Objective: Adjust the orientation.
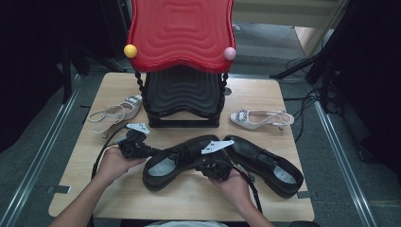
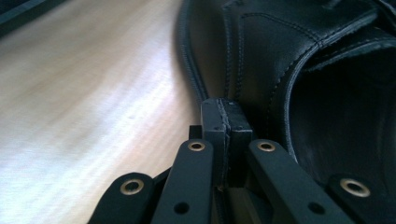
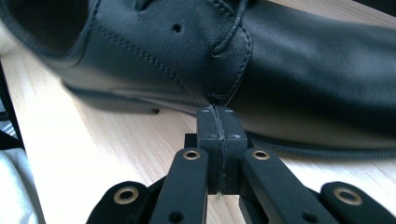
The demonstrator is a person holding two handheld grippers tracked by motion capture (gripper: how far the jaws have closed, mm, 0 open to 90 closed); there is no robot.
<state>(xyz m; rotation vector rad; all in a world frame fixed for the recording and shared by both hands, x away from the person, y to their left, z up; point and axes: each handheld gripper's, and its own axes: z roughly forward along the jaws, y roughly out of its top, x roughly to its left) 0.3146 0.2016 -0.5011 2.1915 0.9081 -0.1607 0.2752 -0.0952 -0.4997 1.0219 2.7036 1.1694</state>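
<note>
Both claws are fully closed and empty. The left claw [image 2: 223, 116] sits beside the left black shoe [image 1: 179, 158] near the desk's [image 1: 108, 189] front edge; the right claw [image 3: 217, 122] touches that shoe's side.

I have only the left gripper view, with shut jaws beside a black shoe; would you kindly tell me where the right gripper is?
Observer: The right gripper is on the near side of the same black shoe, jaws shut, with its tips at the laced flank.
Operator: Thank you. Is there a second shoe?
Observer: Yes, the matching black shoe lies to the right, and the two toes are close together.
Operator: And what else is on the table?
Observer: A rack with a red top shelf and a black lower one stands at the far side. The left pale sandal and the right pale sandal lie either side of it.
</note>
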